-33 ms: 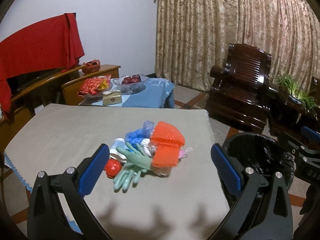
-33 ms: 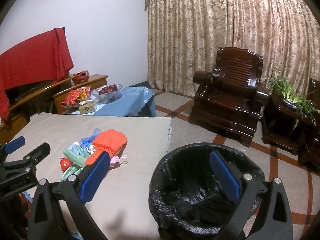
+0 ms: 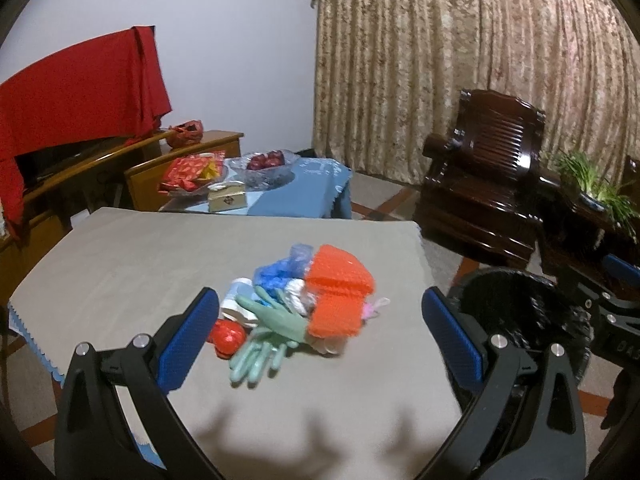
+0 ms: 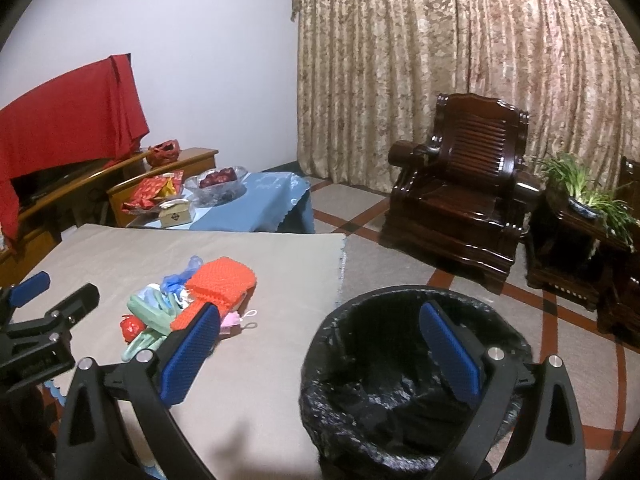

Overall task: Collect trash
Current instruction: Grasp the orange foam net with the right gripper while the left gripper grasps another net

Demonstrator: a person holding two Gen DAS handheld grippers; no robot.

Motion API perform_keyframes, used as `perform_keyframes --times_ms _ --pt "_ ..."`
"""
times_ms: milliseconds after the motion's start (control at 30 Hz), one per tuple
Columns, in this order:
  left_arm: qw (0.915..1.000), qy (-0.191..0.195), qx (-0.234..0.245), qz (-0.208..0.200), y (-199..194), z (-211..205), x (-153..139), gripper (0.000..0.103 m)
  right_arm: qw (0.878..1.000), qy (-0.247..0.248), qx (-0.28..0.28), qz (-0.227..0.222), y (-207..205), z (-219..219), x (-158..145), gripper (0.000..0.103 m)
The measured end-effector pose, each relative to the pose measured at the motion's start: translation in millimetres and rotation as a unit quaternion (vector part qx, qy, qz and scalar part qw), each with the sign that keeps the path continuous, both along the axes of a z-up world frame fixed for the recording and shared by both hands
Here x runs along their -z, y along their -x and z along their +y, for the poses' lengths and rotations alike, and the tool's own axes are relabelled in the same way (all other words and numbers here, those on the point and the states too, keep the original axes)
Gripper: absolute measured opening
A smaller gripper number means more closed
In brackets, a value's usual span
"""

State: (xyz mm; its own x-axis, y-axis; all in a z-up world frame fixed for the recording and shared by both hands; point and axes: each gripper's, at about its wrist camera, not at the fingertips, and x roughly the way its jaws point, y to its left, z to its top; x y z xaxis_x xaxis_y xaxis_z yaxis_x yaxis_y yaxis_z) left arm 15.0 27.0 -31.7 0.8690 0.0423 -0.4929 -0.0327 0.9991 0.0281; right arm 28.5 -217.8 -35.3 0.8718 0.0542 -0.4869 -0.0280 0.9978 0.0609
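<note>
A pile of trash lies on the grey-cloth table: an orange mesh sleeve, a green rubber glove, a red crumpled ball, a blue plastic bag and a white piece. My left gripper hovers open just short of the pile, holding nothing. A bin with a black liner stands on the floor off the table's right edge. My right gripper is open and empty above the bin's near rim. The pile sits left of it.
A dark wooden armchair and a side table with a potted plant stand beyond the bin. A low table with a blue cloth and a fruit bowl is behind the grey table. Red cloth drapes a cabinet at left.
</note>
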Motion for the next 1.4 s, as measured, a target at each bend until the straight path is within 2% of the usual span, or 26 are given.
perform_keyframes --times_ms 300,567,800,1133,1300,1367,1400 --pt "0.9973 -0.010 -0.071 0.017 -17.9 54.4 22.1 0.098 0.999 -0.013 -0.048 0.021 -44.4 35.6 22.8 0.097" --pt "0.9951 0.008 -0.092 0.035 -54.8 104.8 44.6 0.098 0.996 -0.008 -0.077 0.045 -97.0 72.1 50.8 0.090" --pt "0.9935 0.005 -0.103 0.048 -96.4 122.0 59.4 0.098 0.992 -0.008 -0.102 0.078 -158.8 97.1 68.5 0.086" --pt "0.9911 0.002 -0.115 0.067 -140.3 135.5 79.4 0.098 0.984 -0.008 -0.121 0.127 -209.1 131.9 103.4 0.086" --pt "0.9905 -0.001 -0.114 0.076 -148.3 137.9 87.2 0.098 0.978 -0.010 -0.127 0.165 -225.9 136.3 124.7 0.074" --pt "0.9903 -0.001 -0.114 0.079 -149.7 138.8 89.0 0.098 0.974 -0.017 -0.137 0.177 -227.6 136.6 130.8 0.060" --pt "0.9902 0.001 -0.114 0.080 -149.9 138.8 90.5 0.098 0.973 -0.021 -0.141 0.179 -227.2 135.7 132.1 0.057"
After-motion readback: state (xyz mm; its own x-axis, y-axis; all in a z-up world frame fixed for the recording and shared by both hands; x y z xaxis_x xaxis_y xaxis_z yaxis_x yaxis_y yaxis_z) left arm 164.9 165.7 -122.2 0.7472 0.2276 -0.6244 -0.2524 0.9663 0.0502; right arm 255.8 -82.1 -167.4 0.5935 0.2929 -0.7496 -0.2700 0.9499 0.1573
